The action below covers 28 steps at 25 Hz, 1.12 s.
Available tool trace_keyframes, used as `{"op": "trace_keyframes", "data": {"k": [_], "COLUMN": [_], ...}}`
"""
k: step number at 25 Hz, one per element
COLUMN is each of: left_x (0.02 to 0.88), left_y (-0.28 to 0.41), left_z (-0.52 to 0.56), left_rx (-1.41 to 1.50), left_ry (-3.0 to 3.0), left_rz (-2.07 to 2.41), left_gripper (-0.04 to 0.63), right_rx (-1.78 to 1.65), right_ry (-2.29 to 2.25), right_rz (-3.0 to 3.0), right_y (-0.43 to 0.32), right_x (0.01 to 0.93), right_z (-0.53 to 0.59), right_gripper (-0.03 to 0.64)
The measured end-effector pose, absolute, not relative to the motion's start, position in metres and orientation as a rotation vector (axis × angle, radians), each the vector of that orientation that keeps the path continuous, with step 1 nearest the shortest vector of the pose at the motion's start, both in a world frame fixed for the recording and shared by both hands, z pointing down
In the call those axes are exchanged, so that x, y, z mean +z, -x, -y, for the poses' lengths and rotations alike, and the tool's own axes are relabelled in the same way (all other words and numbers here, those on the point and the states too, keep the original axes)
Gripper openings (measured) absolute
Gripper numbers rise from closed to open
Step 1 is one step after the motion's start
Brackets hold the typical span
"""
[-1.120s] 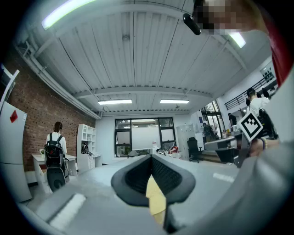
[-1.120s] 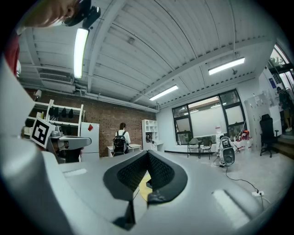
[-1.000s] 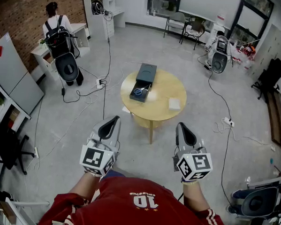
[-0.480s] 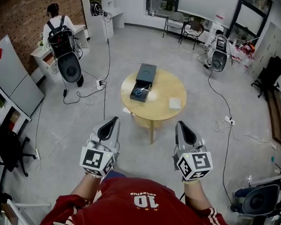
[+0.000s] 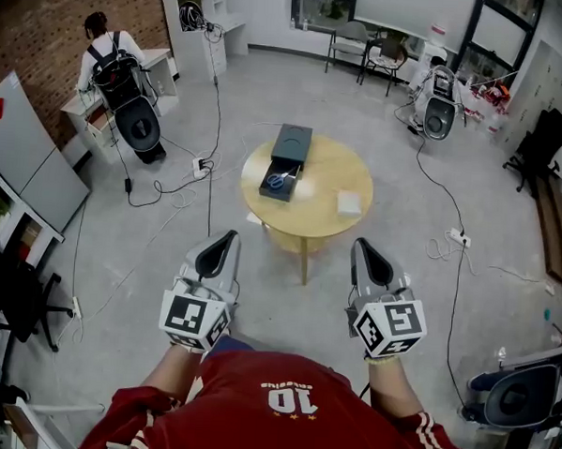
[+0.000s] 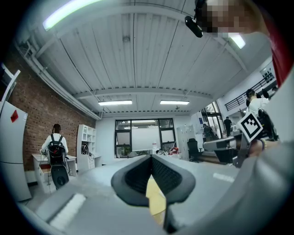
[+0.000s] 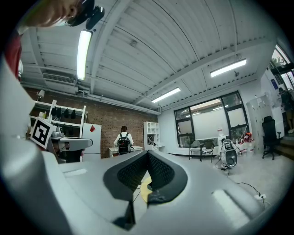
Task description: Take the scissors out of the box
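A round wooden table (image 5: 325, 188) stands some way ahead of me. On it lies a dark grey box (image 5: 290, 146) with its tray pulled out toward me. Blue-handled scissors (image 5: 277, 181) lie in that tray. My left gripper (image 5: 227, 241) and right gripper (image 5: 363, 247) hover side by side in front of my chest, well short of the table, both pointing level at it. Both are shut with nothing between the pads. In the left gripper view the gripper (image 6: 150, 158) shows closed tips, and a strip of the yellow table (image 6: 156, 199) shows below them. The right gripper (image 7: 148, 153) looks the same.
A small white block (image 5: 349, 205) lies on the table's right side. Cables (image 5: 208, 182) trail over the grey floor left and right of the table. A person (image 5: 107, 55) with a backpack stands at a desk far left. Chairs (image 5: 388, 56) and equipment (image 5: 439, 110) line the back.
Both grippers hold still. The person at the far left desk has shifted slightly to the left.
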State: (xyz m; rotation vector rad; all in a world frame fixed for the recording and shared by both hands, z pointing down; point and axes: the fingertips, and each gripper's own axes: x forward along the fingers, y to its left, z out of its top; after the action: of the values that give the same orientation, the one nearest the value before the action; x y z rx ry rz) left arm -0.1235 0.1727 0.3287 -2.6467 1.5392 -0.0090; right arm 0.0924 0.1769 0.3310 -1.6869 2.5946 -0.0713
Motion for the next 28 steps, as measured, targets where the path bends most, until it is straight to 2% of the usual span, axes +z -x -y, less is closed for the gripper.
{"op": "trace_keyframes", "data": {"k": [15,28], "left_x": [0.339,0.365], "left_y": [0.128,0.123], "left_z": [-0.164,-0.086], "left_rx": [-0.093,-0.134], "left_ry": [2.675,2.769], "left_rz": [-1.534,-1.539], "left_gripper": [0.003,0.003], "right_rx": [-0.140,-0.171], "right_ry": [1.673,1.668], "right_rz": [-2.566,-2.672], "right_y": [-0.097,-0.089], "right_x": [0.334,0.349], "right_z": [-0.170,-0.102], "right_gripper": [0.002,0.002]}}
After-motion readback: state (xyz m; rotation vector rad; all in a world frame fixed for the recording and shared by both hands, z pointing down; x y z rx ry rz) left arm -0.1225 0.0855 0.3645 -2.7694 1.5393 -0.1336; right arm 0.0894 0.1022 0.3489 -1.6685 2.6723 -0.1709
